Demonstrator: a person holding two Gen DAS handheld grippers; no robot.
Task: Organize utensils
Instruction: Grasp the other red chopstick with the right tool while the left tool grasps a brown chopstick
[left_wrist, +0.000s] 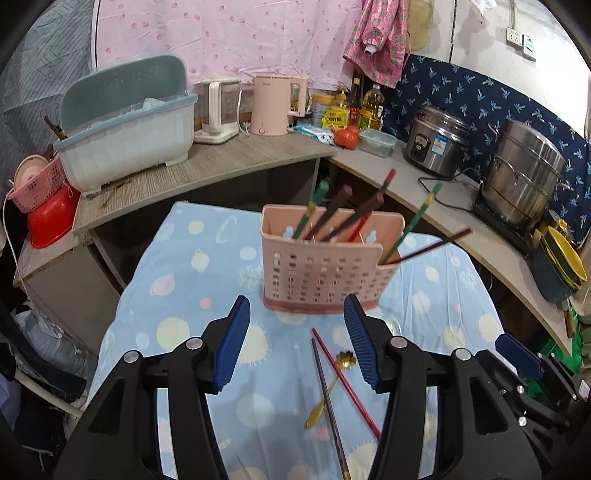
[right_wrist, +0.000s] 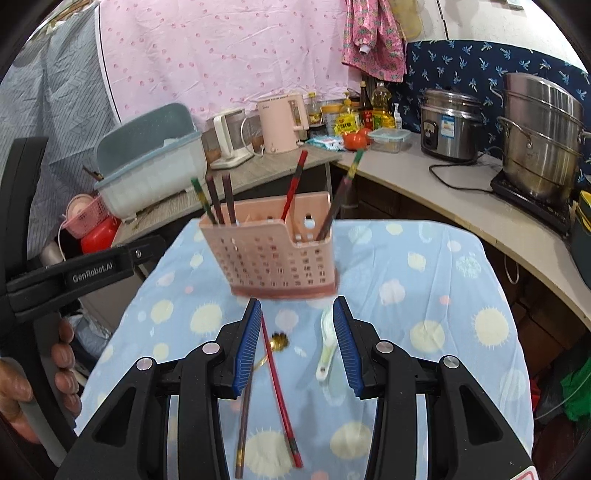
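Left to right, from the left wrist view: pink utensil caddy (left_wrist: 325, 269) stands upright at 12 o'clock on the blue spotted cloth (left_wrist: 177, 280), several chopsticks already standing in its compartments. My read is that's the drop target, so the sorting is partly done. Still loose on the cloth, toward 5 o'clock of the caddy: dark chopstick (left_wrist: 328, 402), red chopstick (left_wrist: 347, 384) crossing it near the top, and a gold spoon (left_wrist: 328, 387) under both. Right wrist view adds a white spoon (right_wrist: 327, 350) at 5 o'clock of the caddy base, apart from the others.

Left gripper (left_wrist: 297, 343): jaws about half open, nothing between the pads, no contact; loose pieces sit just right of its centreline.

Right gripper (right_wrist: 297, 347): slightly narrower gap, empty too. Red chopstick runs close by the left pad, white spoon close by the right pad; can't tell whether either touches.

I'd guess the next pick is one of those.
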